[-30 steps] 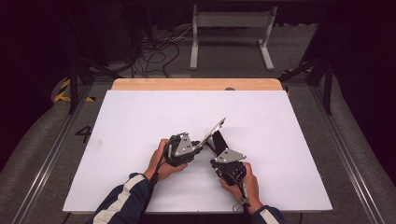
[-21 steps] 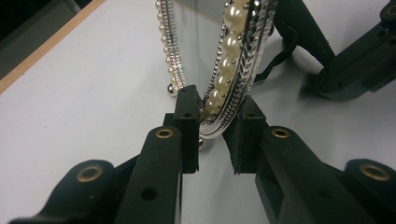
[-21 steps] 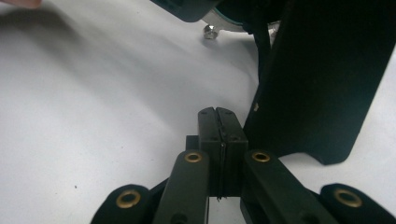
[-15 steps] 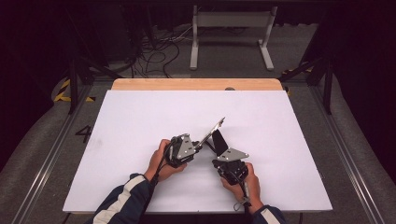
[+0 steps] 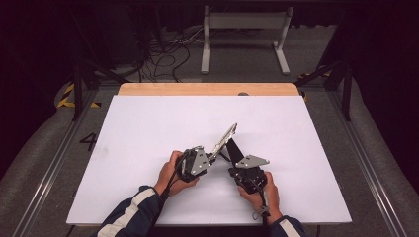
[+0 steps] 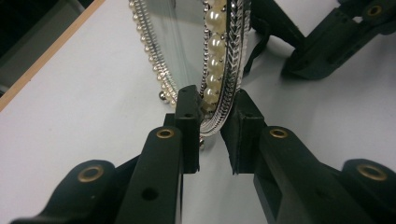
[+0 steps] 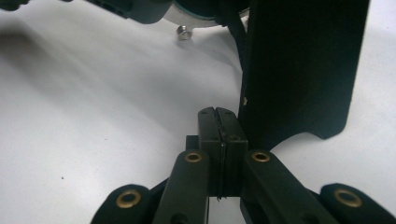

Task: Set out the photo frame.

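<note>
Surface: a white sheet over a wooden top, whose bare wood shows as a strip along the far edge. Its near edge is partly covered by your sleeves.

Mirror: an ornate frame rimmed with pearls and silver beading, standing tilted near the middle of the surface, between your two hands. From above you see it almost edge-on, so its face is hard to make out. In the left gripper view the upper part of the frame is cut off by the picture's top.

Back stand: a black prop behind the mirror, its foot on the surface. In the right gripper view its top is cut off and the hinge cannot be made out.

Left claw: your jaws are narrow and clamped on the mirror's lower rim, one pad on each face; they have just been closing on it.

Right claw: your jaws are pressed fully together with nothing between them, just beside the stand's left edge. Whether they touch it cannot be told.
</note>
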Tool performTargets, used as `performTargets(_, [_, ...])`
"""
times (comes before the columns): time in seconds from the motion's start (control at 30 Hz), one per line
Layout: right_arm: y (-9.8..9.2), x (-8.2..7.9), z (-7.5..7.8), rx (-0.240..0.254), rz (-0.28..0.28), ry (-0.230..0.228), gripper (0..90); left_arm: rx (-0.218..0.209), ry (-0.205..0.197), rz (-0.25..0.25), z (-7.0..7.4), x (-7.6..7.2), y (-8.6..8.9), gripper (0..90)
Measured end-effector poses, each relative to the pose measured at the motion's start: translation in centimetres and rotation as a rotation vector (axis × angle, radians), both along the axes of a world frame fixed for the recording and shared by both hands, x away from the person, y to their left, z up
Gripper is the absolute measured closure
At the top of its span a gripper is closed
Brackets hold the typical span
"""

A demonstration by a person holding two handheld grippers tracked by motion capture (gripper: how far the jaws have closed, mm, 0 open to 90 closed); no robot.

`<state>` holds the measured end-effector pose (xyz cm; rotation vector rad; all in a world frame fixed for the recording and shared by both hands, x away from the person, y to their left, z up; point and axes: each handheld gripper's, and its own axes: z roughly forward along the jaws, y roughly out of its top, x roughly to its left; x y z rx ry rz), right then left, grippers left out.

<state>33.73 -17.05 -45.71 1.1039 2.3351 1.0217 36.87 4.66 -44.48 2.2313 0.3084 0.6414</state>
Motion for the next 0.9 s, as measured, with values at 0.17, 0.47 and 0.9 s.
performTargets(0.17, [-0.3,0.0,0.1,-0.009,-0.012,-0.003,90.0,-0.01,0.009,-0.007,0.0,-0.2,-0.1,76.1])
performTargets(0.47, [-0.8,0.2,0.0,-0.035,-0.032,-0.02,90.0,-0.044,0.026,-0.023,-0.2,-0.1,-0.4,73.7])
performTargets(0.9, [-2.3,1.4,-0.2,-0.026,-0.072,-0.035,90.0,-0.083,0.058,-0.048,-0.3,0.1,-0.8,71.4])
